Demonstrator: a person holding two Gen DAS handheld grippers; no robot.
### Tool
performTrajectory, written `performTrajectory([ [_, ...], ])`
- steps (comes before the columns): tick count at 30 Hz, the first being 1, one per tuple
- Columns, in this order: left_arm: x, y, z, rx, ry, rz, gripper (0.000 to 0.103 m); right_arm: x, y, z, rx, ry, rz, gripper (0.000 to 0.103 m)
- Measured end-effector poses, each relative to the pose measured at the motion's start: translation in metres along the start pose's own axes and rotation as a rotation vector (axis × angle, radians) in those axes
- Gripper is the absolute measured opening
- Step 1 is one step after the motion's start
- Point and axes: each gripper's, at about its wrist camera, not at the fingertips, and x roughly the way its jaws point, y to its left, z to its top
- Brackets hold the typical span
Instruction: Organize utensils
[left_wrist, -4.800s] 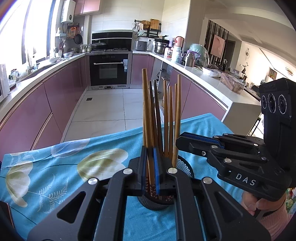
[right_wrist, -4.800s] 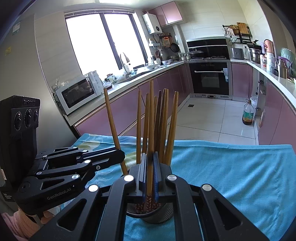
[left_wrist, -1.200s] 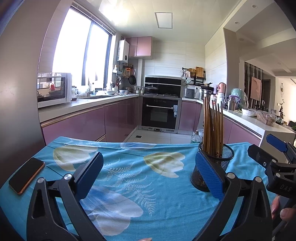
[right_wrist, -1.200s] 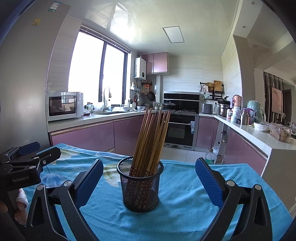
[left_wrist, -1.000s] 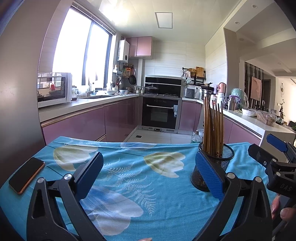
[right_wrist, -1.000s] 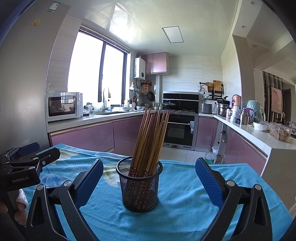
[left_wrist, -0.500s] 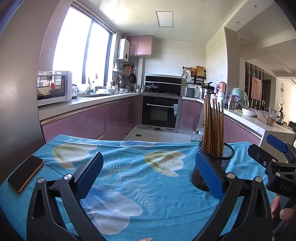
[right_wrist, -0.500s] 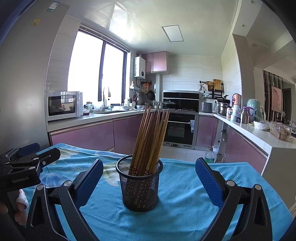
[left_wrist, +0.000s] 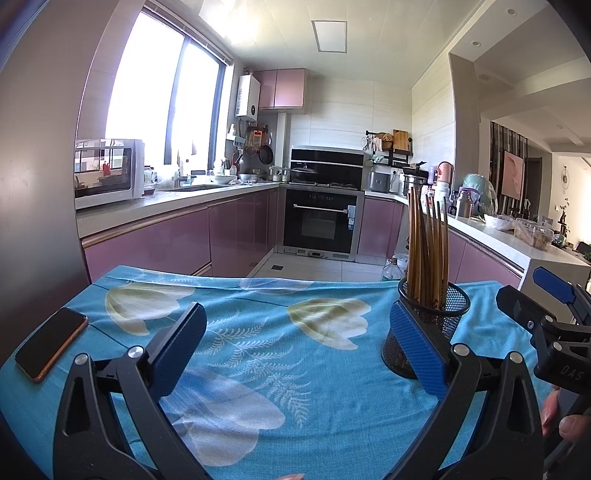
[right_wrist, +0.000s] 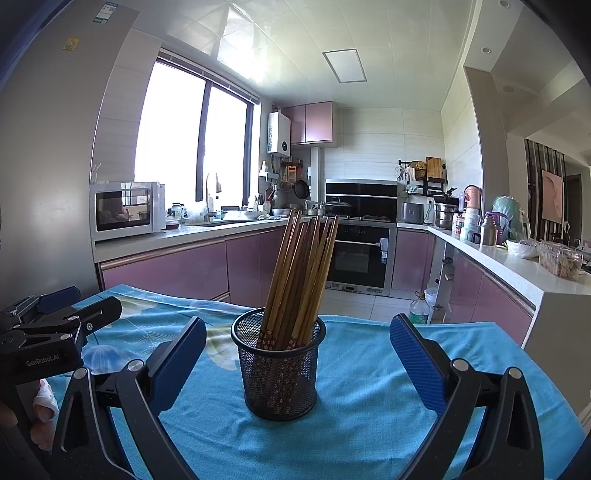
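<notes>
A black mesh cup (right_wrist: 279, 373) stands upright on the blue flowered tablecloth (right_wrist: 369, 406), holding several brown chopsticks (right_wrist: 299, 273) that lean to the right. My right gripper (right_wrist: 297, 354) is open just in front of the cup, with nothing between its blue pads. In the left wrist view the same cup (left_wrist: 443, 317) sits at the right, partly behind my right blue pad, and the chopsticks (left_wrist: 424, 251) rise from it. My left gripper (left_wrist: 295, 343) is open and empty over the cloth. Each gripper shows at the edge of the other's view.
A phone (left_wrist: 51, 343) lies at the table's left edge. A person's fingers (left_wrist: 565, 417) hold the right gripper's handle. Beyond the table's far edge are the kitchen floor, purple cabinets (left_wrist: 177, 240) and an oven (left_wrist: 321, 221). A white counter (right_wrist: 524, 273) runs along the right.
Earlier both grippers were each shut on a chopstick over the cup. They have since let go, opened and drawn back. Over the last second almost nothing has moved.
</notes>
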Motion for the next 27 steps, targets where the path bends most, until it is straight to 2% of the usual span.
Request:
performTrajectory([
  [27, 0.0005, -0.0008, -0.0028, -0.001, 0.003, -0.002, 0.098, 0.001, -0.0002, -0.0024, 0.003, 0.0, -0.001, 0.096],
])
